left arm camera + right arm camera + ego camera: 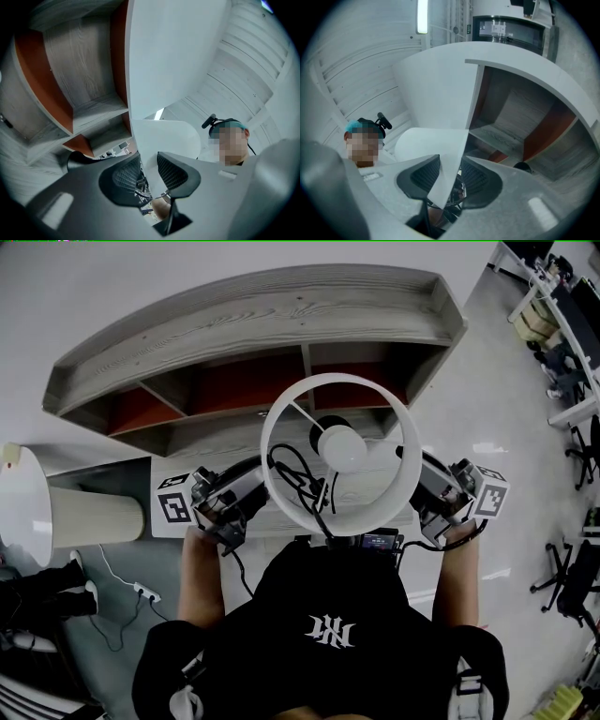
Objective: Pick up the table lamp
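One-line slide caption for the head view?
Left gripper and right gripper pinch opposite sides of the table lamp's white shade before a wooden shelf.

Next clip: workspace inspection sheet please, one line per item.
Surface: grey wooden shelf, red-brown inside.
Job's things: lamp, white shade gripped on opposite sides.
Clutter: white and beige object at the left edge, perhaps another lamp.
Grippers: left tool and right tool each shut on the shade's wall.
Cables: black cord looped inside the shade; power strip with a white cable, lower left.
Surroundings: office chairs and desks at right.
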The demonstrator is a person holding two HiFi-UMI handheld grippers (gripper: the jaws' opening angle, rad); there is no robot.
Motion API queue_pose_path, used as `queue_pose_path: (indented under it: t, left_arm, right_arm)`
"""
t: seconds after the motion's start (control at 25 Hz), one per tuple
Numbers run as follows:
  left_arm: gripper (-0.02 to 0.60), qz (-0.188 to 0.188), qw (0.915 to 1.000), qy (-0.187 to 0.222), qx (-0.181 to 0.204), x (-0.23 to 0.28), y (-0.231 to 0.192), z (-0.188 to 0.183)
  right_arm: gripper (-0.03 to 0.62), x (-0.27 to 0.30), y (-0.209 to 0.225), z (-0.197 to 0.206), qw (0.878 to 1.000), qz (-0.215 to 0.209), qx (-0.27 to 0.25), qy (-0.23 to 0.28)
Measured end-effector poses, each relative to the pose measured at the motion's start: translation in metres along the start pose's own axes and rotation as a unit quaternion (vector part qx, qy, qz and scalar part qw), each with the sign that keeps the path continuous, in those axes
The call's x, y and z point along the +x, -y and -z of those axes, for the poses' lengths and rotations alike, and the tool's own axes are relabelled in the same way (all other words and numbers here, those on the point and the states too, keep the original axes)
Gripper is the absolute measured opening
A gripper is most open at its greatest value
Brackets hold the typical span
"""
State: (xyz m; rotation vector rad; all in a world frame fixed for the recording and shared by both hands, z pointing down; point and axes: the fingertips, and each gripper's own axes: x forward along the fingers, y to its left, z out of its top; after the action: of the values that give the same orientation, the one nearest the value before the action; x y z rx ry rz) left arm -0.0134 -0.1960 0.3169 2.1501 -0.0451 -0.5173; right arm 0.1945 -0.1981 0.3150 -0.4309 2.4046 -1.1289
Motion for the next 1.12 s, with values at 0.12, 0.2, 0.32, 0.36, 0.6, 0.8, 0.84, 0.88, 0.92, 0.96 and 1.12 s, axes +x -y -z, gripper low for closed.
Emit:
queue_pose_path:
  t: [0.12,0.2,0.32,0.36,0.6,0.8,0.84,0.88,0.92,0.96,1.12]
  left_arm:
    - [0.11,0.001,1.0,0.0,0.0,0.0004,0.0013,-0.001]
    - [0.11,0.002,1.0,0.0,-0.002,0.0007,0.0019,-0.0008]
    - [0.109,0.004,1.0,0.001,-0.005,0.0012,0.0019,0.0003]
    - [0.109,0.003,1.0,0.0,-0.006,0.0011,0.0016,0.0005]
    - [0.11,0.003,1.0,0.0,-0.008,0.0014,0.0013,0.0006]
    - [0.11,0.001,0.9999,-0.003,-0.01,0.0018,0.0011,0.0011]
    - [0.11,0.001,0.9999,-0.004,-0.01,0.002,0.0011,0.001]
    - [0.11,0.001,0.9999,-0.004,-0.011,0.0022,0.001,0.001]
    - [0.11,0.001,0.9999,-0.005,-0.012,0.0023,0.0008,0.0011]
    - [0.11,0.001,0.9999,-0.006,-0.013,0.0022,0.0006,0.0013]
    - [0.11,-0.001,0.9999,-0.009,-0.014,0.0012,-0.0012,0.001]
  right_arm:
    - [0.142,0.0003,-0.0009,-0.0004,1.0,-0.002,-0.004,-0.001]
    - [0.142,-0.0001,-0.0018,-0.0006,1.0,-0.002,-0.008,0.0]
    - [0.143,-0.0004,-0.0038,-0.0017,1.0,-0.004,-0.012,0.003]
    - [0.143,-0.0002,-0.0038,-0.0023,1.0,-0.004,-0.012,0.004]
    - [0.143,0.0001,-0.003,-0.0036,1.0,-0.005,-0.007,0.012]
    - [0.143,-0.0011,-0.0018,-0.0024,1.0,-0.002,-0.007,0.012]
    - [0.143,-0.0011,-0.0017,-0.0027,1.0,-0.002,-0.007,0.013]
    - [0.142,-0.0011,-0.0016,-0.0028,1.0,-0.001,-0.006,0.013]
    - [0.142,-0.0012,-0.0015,-0.0029,1.0,0.0,-0.006,0.014]
    - [0.143,-0.0012,-0.0015,-0.0028,1.0,0.002,-0.006,0.014]
    - [0.143,-0.0009,-0.0003,-0.0018,1.0,0.006,-0.006,0.014]
